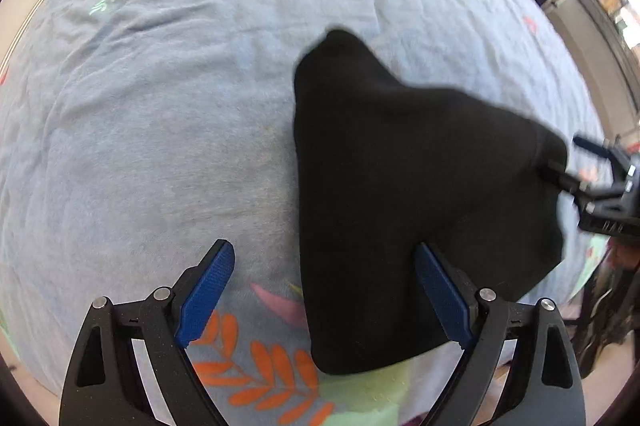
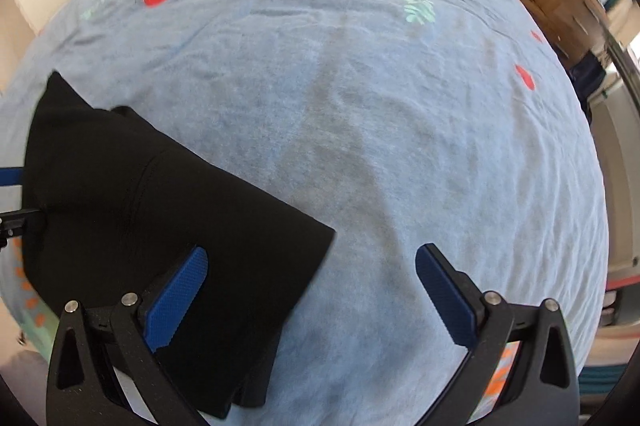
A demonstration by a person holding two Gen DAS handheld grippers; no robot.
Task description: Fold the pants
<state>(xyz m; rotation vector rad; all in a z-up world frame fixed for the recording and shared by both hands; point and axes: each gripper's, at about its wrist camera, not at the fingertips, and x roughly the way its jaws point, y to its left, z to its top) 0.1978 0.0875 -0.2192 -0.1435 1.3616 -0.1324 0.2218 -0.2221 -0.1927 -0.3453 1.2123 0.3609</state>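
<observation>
The black pants (image 1: pixel 400 194) are seen bunched into a compact fold on the blue bedsheet (image 1: pixel 160 106). Both the left gripper (image 1: pixel 324 290) and right gripper (image 2: pixel 312 290) are held with jaws wide apart, nothing gripped. The fold is probably best finished by pressing the raised far corner flat and squaring the edges.

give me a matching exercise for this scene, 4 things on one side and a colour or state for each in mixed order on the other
Things:
1. pants
2. bedsheet
3. left gripper
4. gripper pads

Colours or states:
A. textured dark blue
B. plain black, lying in a folded heap
C. open, jaws wide apart
D. light blue with red spots and orange leaf prints

Pairs: 1-B, 2-D, 3-C, 4-A

The right gripper is open as well, with the pants partly over its left-hand finger in its own view.
</observation>
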